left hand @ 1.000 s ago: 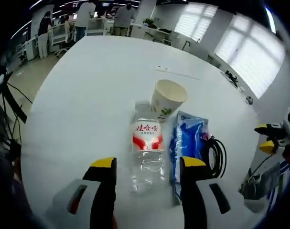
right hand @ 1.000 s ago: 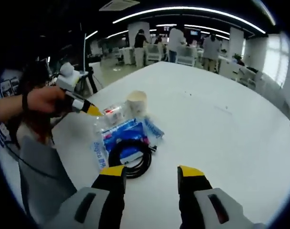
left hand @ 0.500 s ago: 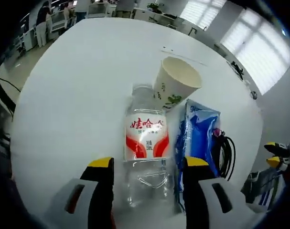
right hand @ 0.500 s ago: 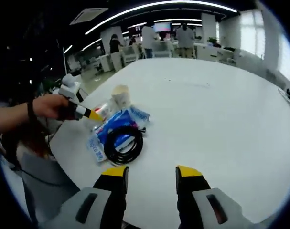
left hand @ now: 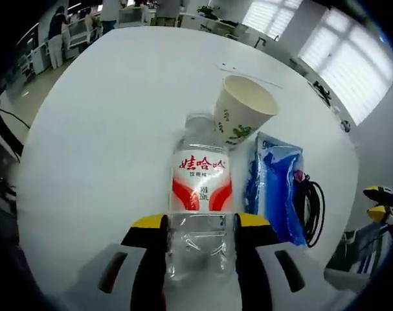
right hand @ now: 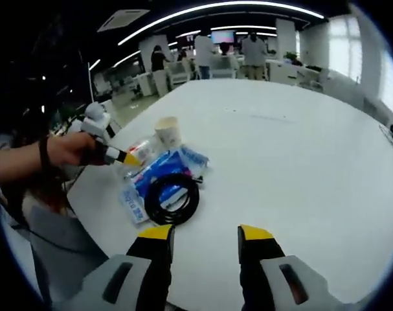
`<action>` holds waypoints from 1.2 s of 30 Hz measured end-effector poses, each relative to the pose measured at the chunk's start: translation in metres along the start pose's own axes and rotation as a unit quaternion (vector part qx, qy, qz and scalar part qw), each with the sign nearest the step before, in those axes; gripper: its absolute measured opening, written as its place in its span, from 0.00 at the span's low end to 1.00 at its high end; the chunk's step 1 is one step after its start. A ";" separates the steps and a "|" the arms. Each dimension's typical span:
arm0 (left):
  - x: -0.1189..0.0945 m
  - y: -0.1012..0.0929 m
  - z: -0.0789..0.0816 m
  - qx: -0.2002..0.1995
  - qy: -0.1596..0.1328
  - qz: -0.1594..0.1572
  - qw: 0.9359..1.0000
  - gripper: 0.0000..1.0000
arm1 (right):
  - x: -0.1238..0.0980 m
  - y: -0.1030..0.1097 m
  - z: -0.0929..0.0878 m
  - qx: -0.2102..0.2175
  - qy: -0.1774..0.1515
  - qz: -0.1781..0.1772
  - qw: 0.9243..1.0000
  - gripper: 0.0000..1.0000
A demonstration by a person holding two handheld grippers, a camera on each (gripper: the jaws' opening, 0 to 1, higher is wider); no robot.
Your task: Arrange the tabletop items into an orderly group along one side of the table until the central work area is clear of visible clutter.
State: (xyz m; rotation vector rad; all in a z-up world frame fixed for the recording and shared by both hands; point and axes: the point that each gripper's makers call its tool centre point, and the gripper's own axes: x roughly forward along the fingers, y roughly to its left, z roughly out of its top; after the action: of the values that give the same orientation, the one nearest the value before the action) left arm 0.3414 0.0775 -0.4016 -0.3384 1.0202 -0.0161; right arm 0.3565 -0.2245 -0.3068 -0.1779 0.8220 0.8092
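Water bottle [left hand: 201, 214] lying on table [left hand: 105, 129], base pinched by left gripper [left hand: 200, 223].

Grasp step under way; next, judged: shifting toward table edge beside paper cup [left hand: 243, 109], blue pack [left hand: 278, 188], cable coil [right hand: 171, 198]. Red-and-white label (characters illegible). Right gripper [right hand: 203, 234] spread, empty.

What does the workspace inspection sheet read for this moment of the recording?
Surface: white table, bare over most of its top.
Job's things: water bottle lying down, paper cup at its cap end, blue packet beside it.
Clutter: nothing seen.
Grippers: left hand-held gripper shut on the water bottle's base; right hand-held gripper open, nothing between its jaws.
Cables: coiled black cable partly on the blue packet.
Surroundings: open office, ceiling lights, people standing at far desks.
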 end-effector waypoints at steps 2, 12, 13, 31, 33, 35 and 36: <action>-0.003 0.002 -0.003 0.007 -0.001 -0.001 1.000 0.38 | 0.001 0.002 0.001 -0.002 0.001 0.001 1.000 0.38; -0.018 0.018 -0.021 0.045 0.002 0.005 0.999 0.36 | 0.009 0.012 0.007 -0.017 0.001 0.010 1.000 0.37; -0.019 0.020 -0.024 0.045 0.002 0.003 0.999 0.36 | 0.009 0.013 0.008 -0.018 0.001 0.011 1.000 0.37; -0.055 0.027 -0.077 0.087 -0.003 -0.007 0.996 0.37 | 0.039 0.067 0.021 -0.069 0.017 0.079 0.994 0.36; -0.057 0.027 -0.081 0.097 -0.002 -0.007 0.995 0.37 | 0.044 0.076 0.023 -0.076 0.019 0.091 0.993 0.36; -0.059 0.026 -0.085 0.104 -0.002 -0.007 0.995 0.37 | 0.050 0.084 0.026 -0.082 0.020 0.101 0.991 0.35; -0.061 0.026 -0.088 0.108 -0.001 -0.007 0.994 0.37 | 0.052 0.088 0.027 -0.083 0.021 0.105 0.991 0.35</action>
State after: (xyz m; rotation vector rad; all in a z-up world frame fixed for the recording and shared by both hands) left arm 0.2315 0.0889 -0.4005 -0.1483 1.0030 -0.1370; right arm 0.3322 -0.1219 -0.3117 -0.2605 0.8218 1.0763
